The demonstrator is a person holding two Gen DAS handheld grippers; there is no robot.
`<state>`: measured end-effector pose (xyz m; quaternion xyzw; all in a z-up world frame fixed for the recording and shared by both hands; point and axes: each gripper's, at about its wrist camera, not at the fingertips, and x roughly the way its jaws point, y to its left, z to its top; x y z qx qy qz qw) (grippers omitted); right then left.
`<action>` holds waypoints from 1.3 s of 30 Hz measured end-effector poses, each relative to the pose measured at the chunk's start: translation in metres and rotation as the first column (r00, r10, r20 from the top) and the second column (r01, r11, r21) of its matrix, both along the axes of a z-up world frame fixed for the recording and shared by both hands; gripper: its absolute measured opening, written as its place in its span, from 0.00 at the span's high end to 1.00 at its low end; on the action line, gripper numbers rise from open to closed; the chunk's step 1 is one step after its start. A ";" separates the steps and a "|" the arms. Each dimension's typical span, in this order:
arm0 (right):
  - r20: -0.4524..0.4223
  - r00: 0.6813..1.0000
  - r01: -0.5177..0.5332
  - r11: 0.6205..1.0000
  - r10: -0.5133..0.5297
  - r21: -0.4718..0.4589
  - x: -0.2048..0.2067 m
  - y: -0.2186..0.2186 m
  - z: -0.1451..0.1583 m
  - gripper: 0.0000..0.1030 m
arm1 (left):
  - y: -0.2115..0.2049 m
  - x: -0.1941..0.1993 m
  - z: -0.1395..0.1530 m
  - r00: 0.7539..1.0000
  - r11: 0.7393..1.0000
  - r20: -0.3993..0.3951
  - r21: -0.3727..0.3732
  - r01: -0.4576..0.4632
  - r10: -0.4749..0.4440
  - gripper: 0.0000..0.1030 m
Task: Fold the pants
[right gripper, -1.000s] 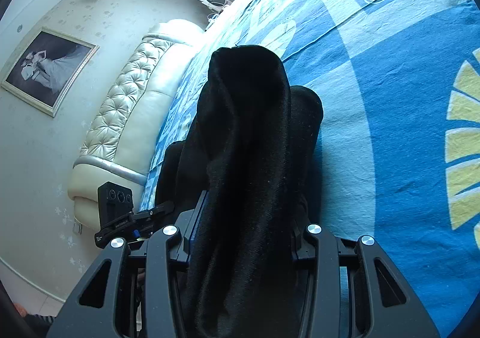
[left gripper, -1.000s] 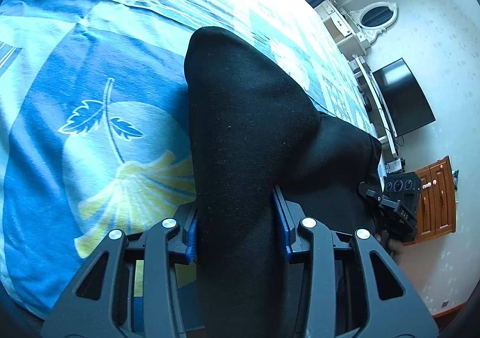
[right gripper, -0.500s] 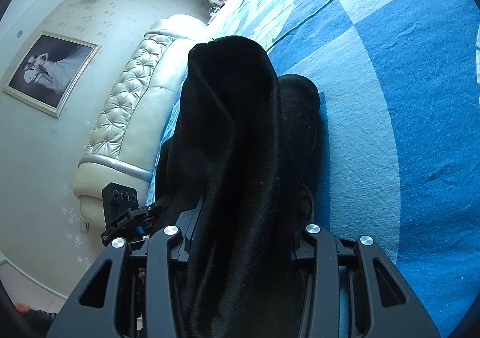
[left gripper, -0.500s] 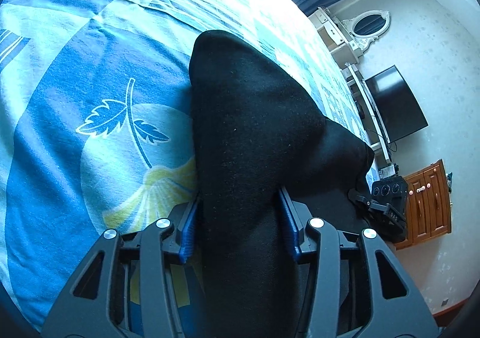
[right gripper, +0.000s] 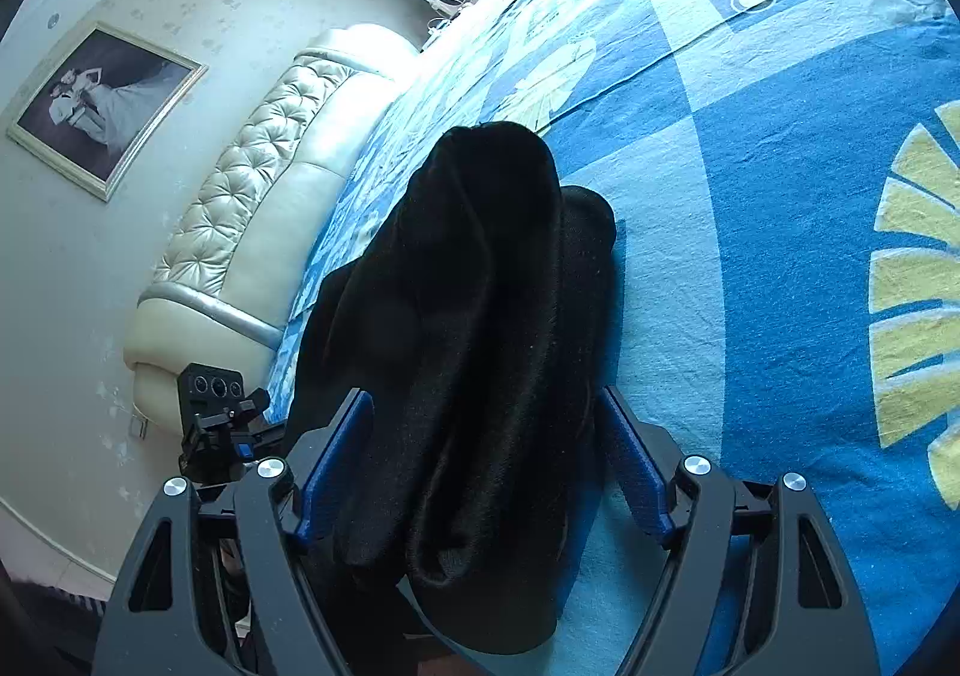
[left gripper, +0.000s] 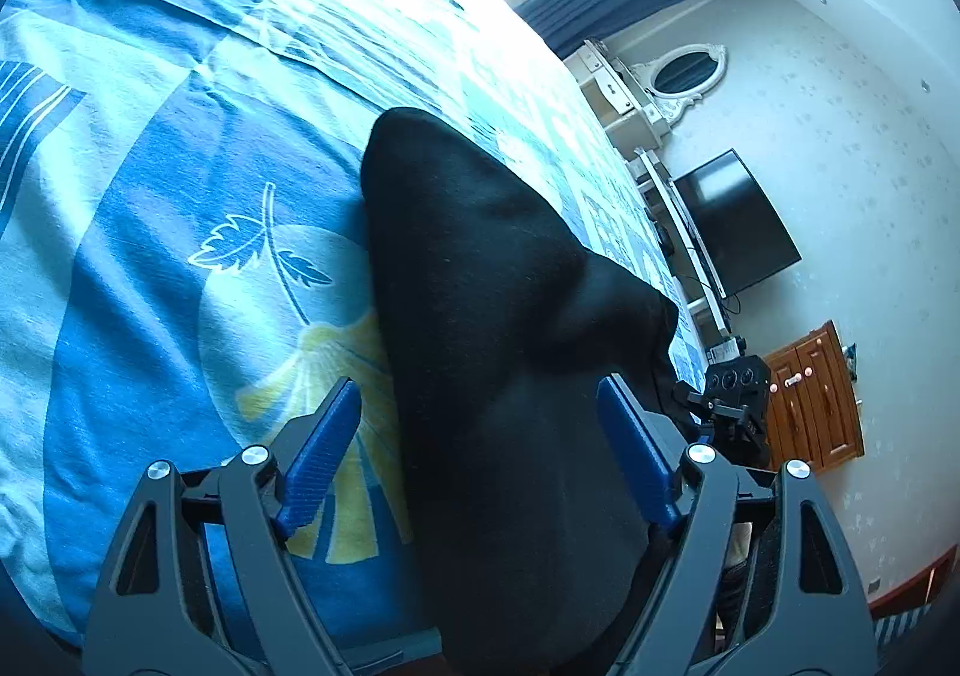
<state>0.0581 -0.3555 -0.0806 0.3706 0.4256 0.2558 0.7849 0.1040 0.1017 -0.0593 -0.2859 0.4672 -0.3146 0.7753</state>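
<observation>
The black pants (left gripper: 480,316) lie bunched on the blue patterned bedspread (left gripper: 150,256). In the left wrist view a thick fold of them runs between my left gripper's (left gripper: 480,418) blue pads (left gripper: 324,448), which stand apart from the cloth as the jaws are opening. In the right wrist view the pants (right gripper: 480,316) lie in rolled folds between my right gripper's (right gripper: 486,424) pads (right gripper: 630,466); these jaws are opening too and the pads no longer press the fabric. Each gripper shows small at the other view's edge.
The bedspread (right gripper: 780,196) stretches far ahead. A padded cream headboard (right gripper: 252,208) and a framed picture (right gripper: 102,105) are on one side. A television (left gripper: 738,226), a wooden cabinet (left gripper: 816,394) and a white dresser with an oval mirror (left gripper: 678,75) stand on the other.
Both grippers were shut on the pants in the earlier frames. Now both pairs of jaws have spread and the fabric lies loose between them. The left view has swung slightly.
</observation>
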 end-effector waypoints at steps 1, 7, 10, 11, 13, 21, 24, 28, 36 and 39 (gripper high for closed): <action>0.006 1.000 0.015 1.000 -0.015 0.021 0.003 -0.004 -0.001 0.27 | 0.001 0.006 -0.002 1.000 1.000 -0.015 -0.014 -0.012 0.012 0.22; 0.005 0.998 0.065 0.993 -0.066 0.099 0.038 -0.011 -0.005 0.25 | -0.005 0.040 -0.008 0.999 0.999 -0.041 0.024 -0.023 0.024 0.22; -0.015 0.999 0.050 0.995 -0.049 0.089 0.059 -0.008 -0.004 0.23 | -0.011 0.057 -0.007 0.999 0.999 -0.037 0.041 -0.007 0.008 0.21; -0.025 0.999 0.049 0.995 -0.047 0.089 0.064 -0.008 -0.004 0.23 | -0.013 0.062 -0.007 0.999 0.999 -0.040 0.042 -0.004 0.006 0.21; -0.038 0.998 0.048 0.995 -0.044 0.086 0.072 -0.008 -0.004 0.23 | -0.016 0.072 -0.007 0.999 0.999 -0.044 0.042 0.000 0.002 0.21; -0.081 0.997 0.011 1.000 -0.010 0.016 0.085 0.004 -0.012 0.52 | -0.025 0.088 -0.017 0.999 0.998 -0.042 0.060 0.019 -0.017 0.32; -0.055 0.998 0.038 0.998 -0.035 0.053 0.078 0.002 -0.013 0.61 | -0.030 0.087 -0.017 0.999 0.991 -0.023 0.126 0.037 -0.034 0.53; -0.010 0.999 0.052 0.998 -0.052 0.036 0.076 0.005 -0.002 0.65 | -0.034 0.093 -0.007 0.999 0.985 -0.003 0.166 0.044 -0.044 0.66; 0.039 0.997 0.068 0.997 -0.069 0.040 0.109 0.003 0.014 0.68 | -0.036 0.129 0.004 0.999 0.978 0.009 0.208 0.029 -0.031 0.69; 0.037 0.996 0.082 0.996 -0.084 0.044 0.134 0.003 0.016 0.68 | -0.036 0.151 0.008 1.000 0.975 0.016 0.222 0.015 -0.019 0.69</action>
